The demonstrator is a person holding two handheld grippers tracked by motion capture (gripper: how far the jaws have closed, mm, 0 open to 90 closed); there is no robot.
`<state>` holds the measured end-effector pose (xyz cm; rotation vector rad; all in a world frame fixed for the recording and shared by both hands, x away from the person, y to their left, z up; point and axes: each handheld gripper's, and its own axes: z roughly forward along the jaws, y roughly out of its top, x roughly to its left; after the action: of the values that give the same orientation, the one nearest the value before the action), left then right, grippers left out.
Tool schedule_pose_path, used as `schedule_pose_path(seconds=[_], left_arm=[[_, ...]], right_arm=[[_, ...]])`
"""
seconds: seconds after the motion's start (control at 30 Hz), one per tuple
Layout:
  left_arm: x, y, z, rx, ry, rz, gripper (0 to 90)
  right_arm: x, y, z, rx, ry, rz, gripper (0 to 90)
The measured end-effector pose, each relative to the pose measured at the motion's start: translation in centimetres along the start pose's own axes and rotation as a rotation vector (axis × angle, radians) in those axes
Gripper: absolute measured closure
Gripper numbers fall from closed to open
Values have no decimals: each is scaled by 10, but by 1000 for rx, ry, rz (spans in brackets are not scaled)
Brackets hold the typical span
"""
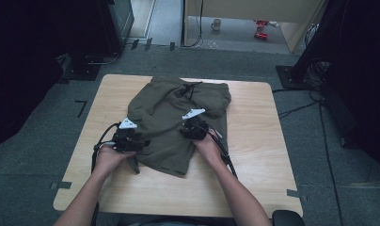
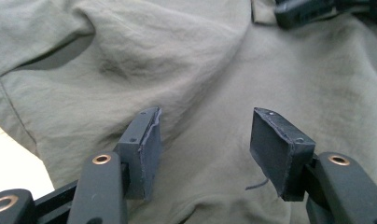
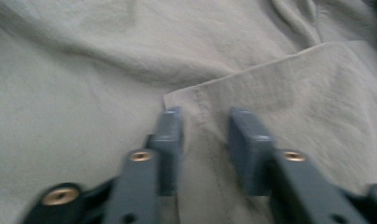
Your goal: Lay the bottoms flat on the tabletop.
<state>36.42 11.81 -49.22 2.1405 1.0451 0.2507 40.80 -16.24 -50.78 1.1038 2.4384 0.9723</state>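
Note:
Olive-green shorts (image 1: 171, 117) lie partly folded on the wooden table (image 1: 254, 141), waistband and dark drawstring (image 1: 188, 88) at the far side. My left gripper (image 1: 143, 142) rests at the cloth's near-left edge. In the left gripper view the left gripper (image 2: 205, 116) stands wide open just above wrinkled shorts (image 2: 186, 60), with nothing between the pads. My right gripper (image 1: 188, 127) sits on the cloth's near-right part. In the right gripper view the right gripper (image 3: 203, 114) is narrowly open, its jaws either side of a stitched hem (image 3: 252, 74) of a folded layer. That view is blurred.
Bare wood borders the shorts on the left, the right and the near side. In the left gripper view the other gripper (image 2: 308, 9) shows at the top right. A mug (image 1: 216, 23) and red items (image 1: 261, 28) lie on the floor far behind the table.

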Motion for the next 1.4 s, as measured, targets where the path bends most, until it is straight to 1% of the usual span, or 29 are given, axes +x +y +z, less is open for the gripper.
schedule_pose_path(seconds=[0.03, 0.07, 0.13, 0.17, 0.27, 0.3, 0.33, 0.37, 0.4, 0.43, 0.53, 0.57, 0.6, 0.63, 0.67, 0.7, 0.73, 0.77, 0.8, 0.83, 0.97, 1.0, 1.07, 1.1, 1.13, 1.2, 1.23, 1.3, 1.4], left_arm=[[0, 1, 1, 1, -1, 1, 432], [0, 1, 1, 1, -1, 1, 432], [0, 1, 2, 5, 1, 4, 432], [-1, 2, 3, 12, 2, 14, 433], [-1, 2, 5, 18, 10, 24, 434], [-1, 2, 5, 18, 10, 24, 435], [-1, 2, 5, 15, 8, 22, 435], [-2, 2, 5, 10, 8, 23, 437], [-2, 2, 4, 9, 6, 23, 437], [-2, 3, 5, 7, 4, 19, 436], [-2, 3, 5, 3, -3, 18, 436], [-3, 3, 5, 2, 0, 20, 436], [-3, 3, 5, 2, 0, 20, 436], [-3, 3, 5, 1, 1, 18, 437], [-3, 3, 5, 1, 1, 18, 437], [-3, 3, 5, 5, 4, 20, 437], [-3, 3, 5, 5, 4, 20, 436], [-3, 2, 5, 9, 10, 26, 437], [-3, 2, 5, 9, 10, 26, 437], [-2, 2, 5, 10, 12, 25, 437], [-2, 2, 6, 16, 14, 24, 437], [-2, 2, 7, 20, 16, 25, 438], [-3, 1, 7, 24, 17, 29, 438], [-3, 1, 8, 29, 17, 32, 438], [-4, 1, 9, 39, 18, 40, 438], [-5, 0, 12, 58, 24, 54, 437], [-5, -1, 13, 64, 27, 60, 434], [-5, -1, 13, 62, 25, 57, 432], [-4, -1, 13, 63, 21, 47, 431]], right_arm=[[-2, -1, -1, 1, -9, 3, 798], [-2, -1, -1, 1, -9, 3, 798], [-4, -1, -4, 6, -12, 16, 860], [-5, 0, -6, 8, -15, 27, 871], [-7, -1, -24, -17, -24, 42, 879], [-7, -1, -24, -17, -24, 42, 879], [-9, -1, -29, -25, -23, 47, 880], [-12, -3, -43, -48, -23, 63, 880], [-13, -4, -47, -60, -25, 64, 880], [-14, -5, -54, -68, -30, 81, 880], [-19, -9, -73, -99, -49, 89, 880], [-21, -10, -79, -103, -54, 92, 880], [-21, -10, -79, -103, -54, 92, 880], [-26, -14, -91, -114, -63, 104, 880], [-26, -14, -91, -114, -63, 104, 880], [-31, -18, -100, -123, -58, 125, 880], [-31, -18, -100, -123, -58, 125, 880], [-33, -22, -109, -128, -59, 137, 879], [-33, -22, -109, -128, -59, 137, 879], [-36, -27, -117, -133, -66, 143, 880], [-40, -34, -127, -136, -79, 148, 880], [-44, -41, -133, -136, -93, 154, 880], [-45, -43, -135, -134, -99, 155, 879], [-51, -52, -139, -126, -123, 160, 879], [-51, -52, -139, -126, -123, 160, 879], [-58, -60, -142, -126, -136, 187, 879], [-64, -69, -144, -120, -148, 214, 880], [-66, -71, -144, -116, -153, 221, 880], [-74, -83, -147, -91, -186, 232, 884]])
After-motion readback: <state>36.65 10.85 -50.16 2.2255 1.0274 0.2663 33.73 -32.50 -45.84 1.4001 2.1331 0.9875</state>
